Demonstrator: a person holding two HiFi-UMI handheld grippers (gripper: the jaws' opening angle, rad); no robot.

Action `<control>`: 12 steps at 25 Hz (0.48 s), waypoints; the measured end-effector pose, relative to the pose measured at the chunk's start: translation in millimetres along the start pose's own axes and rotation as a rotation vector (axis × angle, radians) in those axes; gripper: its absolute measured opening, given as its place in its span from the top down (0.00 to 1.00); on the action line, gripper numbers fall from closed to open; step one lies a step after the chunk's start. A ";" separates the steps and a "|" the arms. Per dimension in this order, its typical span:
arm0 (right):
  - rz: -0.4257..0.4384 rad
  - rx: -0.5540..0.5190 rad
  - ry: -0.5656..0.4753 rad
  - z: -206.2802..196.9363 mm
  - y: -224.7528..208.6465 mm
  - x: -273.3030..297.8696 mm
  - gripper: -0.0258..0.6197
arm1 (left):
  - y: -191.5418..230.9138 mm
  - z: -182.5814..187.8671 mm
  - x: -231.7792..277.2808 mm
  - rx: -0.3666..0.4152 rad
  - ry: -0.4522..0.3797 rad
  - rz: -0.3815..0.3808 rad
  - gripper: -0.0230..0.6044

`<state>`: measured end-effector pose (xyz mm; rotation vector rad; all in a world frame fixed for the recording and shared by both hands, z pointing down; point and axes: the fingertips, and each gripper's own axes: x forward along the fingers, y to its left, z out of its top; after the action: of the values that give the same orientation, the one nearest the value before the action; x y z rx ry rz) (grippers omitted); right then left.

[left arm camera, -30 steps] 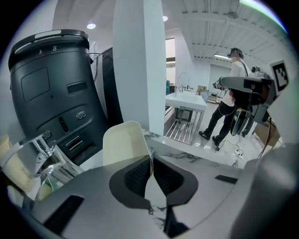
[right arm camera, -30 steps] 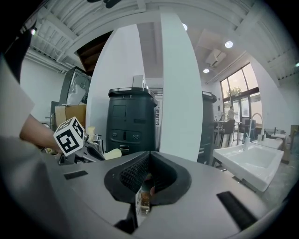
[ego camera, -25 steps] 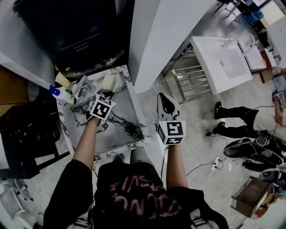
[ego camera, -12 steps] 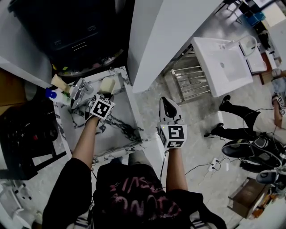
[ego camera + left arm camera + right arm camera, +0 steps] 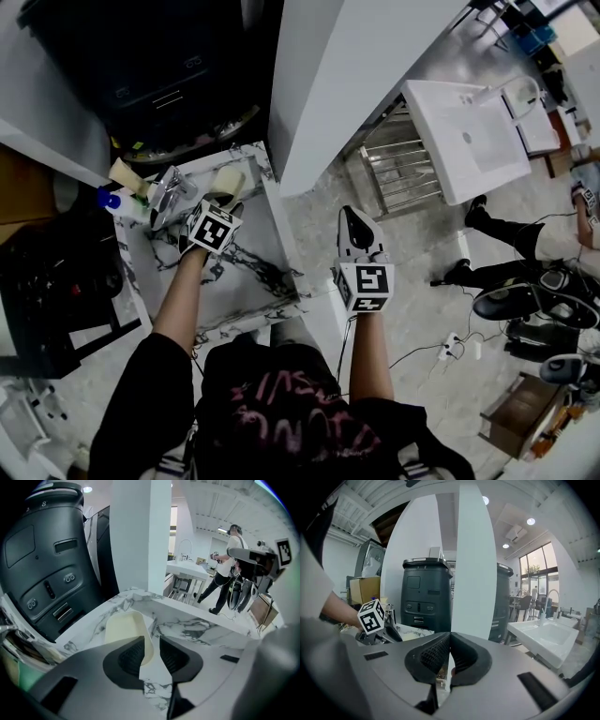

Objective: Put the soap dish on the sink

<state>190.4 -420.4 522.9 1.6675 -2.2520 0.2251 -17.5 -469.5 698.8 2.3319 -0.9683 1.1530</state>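
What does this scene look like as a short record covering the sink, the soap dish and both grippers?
sink: marble-patterned, raised rim, chrome faucet at the back
soap dish: cream, lying on the marble near the back corner, beside the faucet
left gripper: over the sink, jaws apart, the dish's edge showing at the gap, apparently not clamped
right gripper: held in the air off to the side of the sink, jaws together, nothing between them
task status: dish appears to be on the sink already

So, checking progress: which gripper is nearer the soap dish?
Left. The left gripper, jaws open, is at the soap dish rim; the right gripper hangs shut over the floor.
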 end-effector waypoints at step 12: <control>0.016 0.002 -0.052 20.7 25.0 -9.6 0.94 | 1.3 26.9 -56.1 -0.055 -0.169 0.088 0.85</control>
<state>165.6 -410.8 501.9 1.6750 -2.3047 0.1904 -27.8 -462.5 637.8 2.3935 -1.1571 0.9594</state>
